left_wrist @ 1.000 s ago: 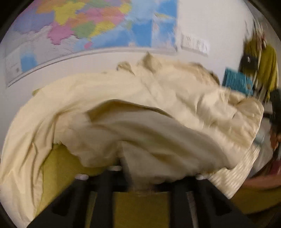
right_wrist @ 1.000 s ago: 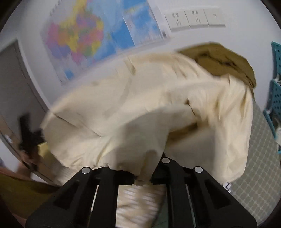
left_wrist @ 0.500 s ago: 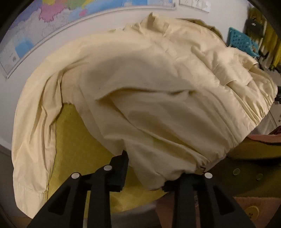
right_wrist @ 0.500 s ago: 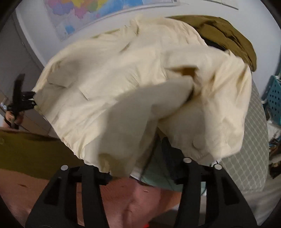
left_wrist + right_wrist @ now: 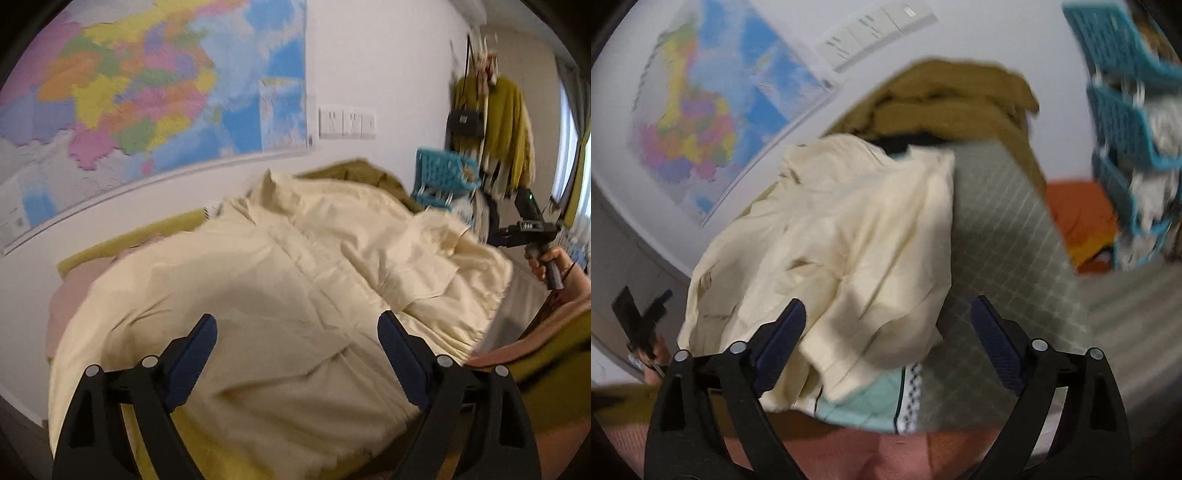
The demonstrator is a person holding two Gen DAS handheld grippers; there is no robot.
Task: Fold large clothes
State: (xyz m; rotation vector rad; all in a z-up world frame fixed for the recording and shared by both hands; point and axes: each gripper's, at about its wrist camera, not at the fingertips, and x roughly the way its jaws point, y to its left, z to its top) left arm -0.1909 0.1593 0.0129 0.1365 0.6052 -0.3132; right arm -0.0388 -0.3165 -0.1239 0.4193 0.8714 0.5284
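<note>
In the left wrist view the left gripper (image 5: 297, 354) fills the bottom of the frame, its jaws opening wide with the blue pads far apart. Nothing is pinched: the cream garment (image 5: 295, 295) lies beyond and beneath the gap rather than pressed by either pad. It spreads across the centre of the frame, draped over a yellow-green bedcover (image 5: 125, 240) that shows at the left and along the bottom edge, which suggests it has been laid out flat to be creased. A button placket runs diagonally through the middle, so the front faces up. At the right edge a hand (image 5: 550, 262) grips the handle of the right gripper (image 5: 524, 229), off the garment's right side. A wall map (image 5: 147, 92) fills the upper left; a blue basket (image 5: 439, 173) sits at upper right.

In the right wrist view the right gripper (image 5: 888, 343) also has its jaws opening, and between them there is only air above cloth. The cream garment (image 5: 842, 251) sits left of centre, its right edge doubled over onto itself — likely a side fold just laid down. To its right a grey quilted mat (image 5: 997, 240) is bare. An olive pile (image 5: 960, 99) rests at top centre against the wall, and at lower left the other hand (image 5: 652, 354) holds the left gripper (image 5: 639, 317).
</note>
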